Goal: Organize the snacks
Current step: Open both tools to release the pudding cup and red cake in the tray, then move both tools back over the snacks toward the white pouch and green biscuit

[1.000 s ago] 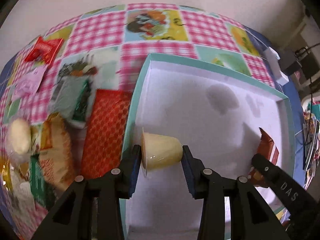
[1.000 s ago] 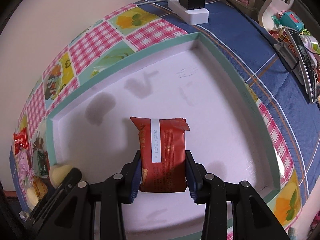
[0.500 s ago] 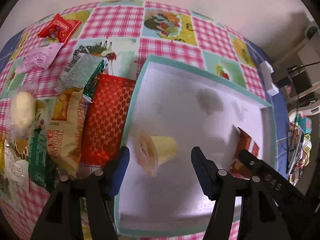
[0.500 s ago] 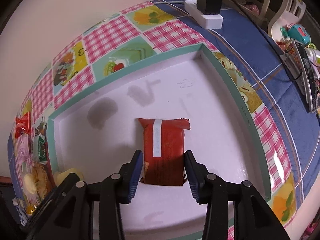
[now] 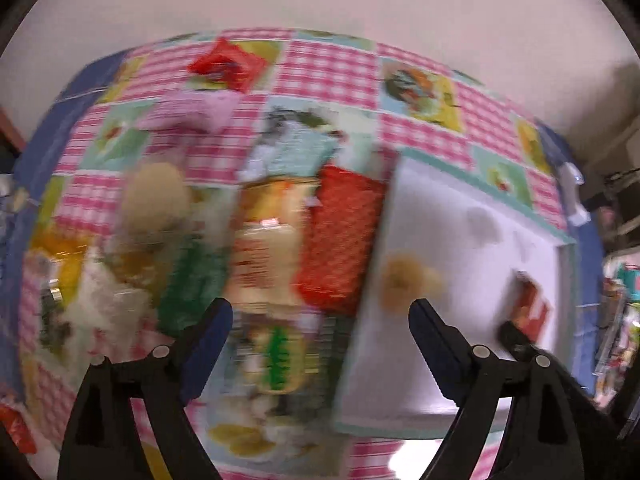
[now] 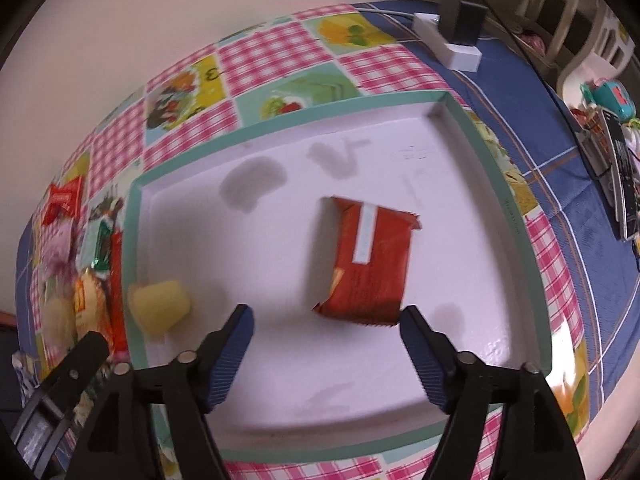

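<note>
A shallow white tray with a teal rim (image 6: 516, 216) lies on the chequered tablecloth. Inside it lie a red snack packet (image 6: 372, 268) and a yellow jelly cup (image 6: 160, 308) on its side near the left wall. My right gripper (image 6: 326, 322) hangs above the tray just in front of the packet, its jaws opening with nothing between them. My left gripper (image 5: 320, 316) is over the pile of loose snacks left of the tray (image 5: 472, 164), jaws opening and empty. The blurred left wrist view shows the jelly cup (image 5: 404, 284) and the red packet (image 5: 532, 304) in the tray.
Several wrapped snacks lie left of the tray: a red patterned bag (image 5: 340, 236), a beige bag (image 5: 264, 240), green packets (image 5: 192, 280), a pink sachet (image 5: 188, 114) and a small red packet (image 5: 228, 64). A white power strip (image 6: 448, 40) sits on the blue cloth at the back right.
Both grippers let go of their snacks and opened. The jelly cup and red packet now lie in the tray. The left gripper moved left over the snack pile; the right one rose and drew back.
</note>
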`<action>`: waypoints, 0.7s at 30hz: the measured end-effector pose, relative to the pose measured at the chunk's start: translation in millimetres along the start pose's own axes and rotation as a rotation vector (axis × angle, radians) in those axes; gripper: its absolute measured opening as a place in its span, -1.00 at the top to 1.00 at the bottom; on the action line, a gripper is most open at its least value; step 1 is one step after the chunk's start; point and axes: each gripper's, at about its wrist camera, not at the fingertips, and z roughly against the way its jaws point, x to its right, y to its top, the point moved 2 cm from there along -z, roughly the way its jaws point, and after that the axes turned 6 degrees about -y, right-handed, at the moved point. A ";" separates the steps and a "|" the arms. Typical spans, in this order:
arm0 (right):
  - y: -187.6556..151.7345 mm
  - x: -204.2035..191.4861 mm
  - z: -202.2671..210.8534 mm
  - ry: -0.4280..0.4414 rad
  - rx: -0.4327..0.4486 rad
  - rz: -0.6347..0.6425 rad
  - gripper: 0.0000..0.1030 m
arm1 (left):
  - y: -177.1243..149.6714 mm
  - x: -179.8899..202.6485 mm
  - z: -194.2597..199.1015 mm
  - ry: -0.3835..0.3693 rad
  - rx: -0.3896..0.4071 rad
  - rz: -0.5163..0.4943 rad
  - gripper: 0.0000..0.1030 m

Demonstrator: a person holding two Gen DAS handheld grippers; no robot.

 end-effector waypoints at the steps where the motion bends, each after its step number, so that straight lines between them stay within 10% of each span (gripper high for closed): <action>1: -0.7 -1.6 -0.6 0.003 0.003 0.009 -0.55 | -3.1 -6.9 1.9 0.026 0.004 0.004 -0.75; 8: -12.7 -17.8 12.5 -0.029 0.058 0.061 -0.92 | -14.8 -40.2 14.9 0.154 0.069 0.037 -0.89; 21: -48.0 -73.2 37.2 0.011 0.125 0.193 -1.00 | -23.0 -97.8 40.3 0.242 0.148 0.113 -0.92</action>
